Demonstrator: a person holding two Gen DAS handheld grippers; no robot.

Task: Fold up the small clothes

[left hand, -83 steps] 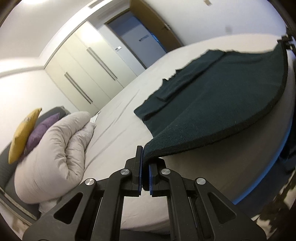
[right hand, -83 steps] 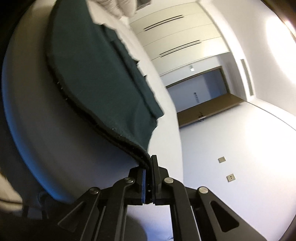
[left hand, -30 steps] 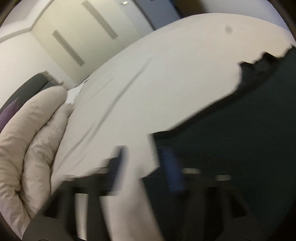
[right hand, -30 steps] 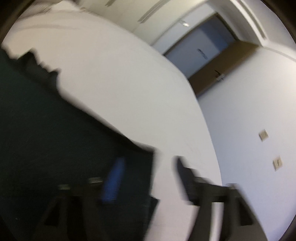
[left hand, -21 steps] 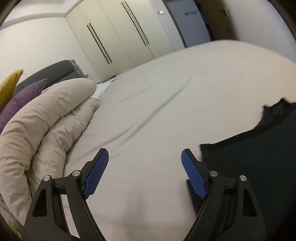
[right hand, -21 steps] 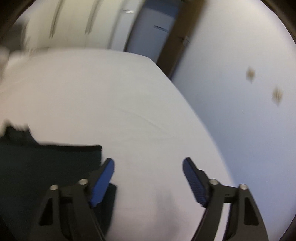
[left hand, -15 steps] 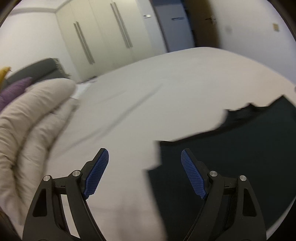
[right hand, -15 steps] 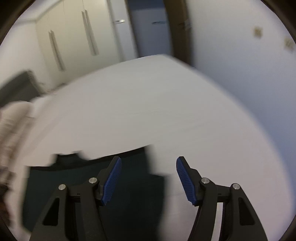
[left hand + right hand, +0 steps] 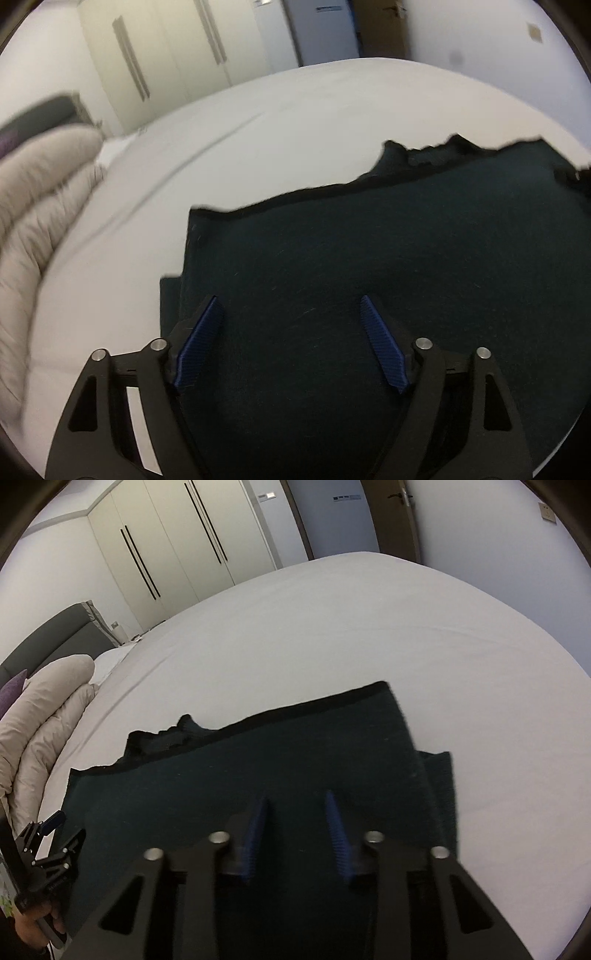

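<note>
A wide bed (image 9: 332, 635) with a smooth pale sheet fills most of the room. At its left end a bunched beige duvet (image 9: 40, 716) lies against a dark grey upholstered headboard (image 9: 55, 635), with a purple cushion (image 9: 13, 690) just beside it. Behind the bed stands a cream built-in wardrobe (image 9: 177, 546) with long dark vertical handles. To its right a brown-framed door (image 9: 391, 520) stands open beside a pale blue-grey panel (image 9: 332, 520). The walls are plain white, and a light switch plate (image 9: 546, 511) sits on the right wall (image 9: 480, 535).
</note>
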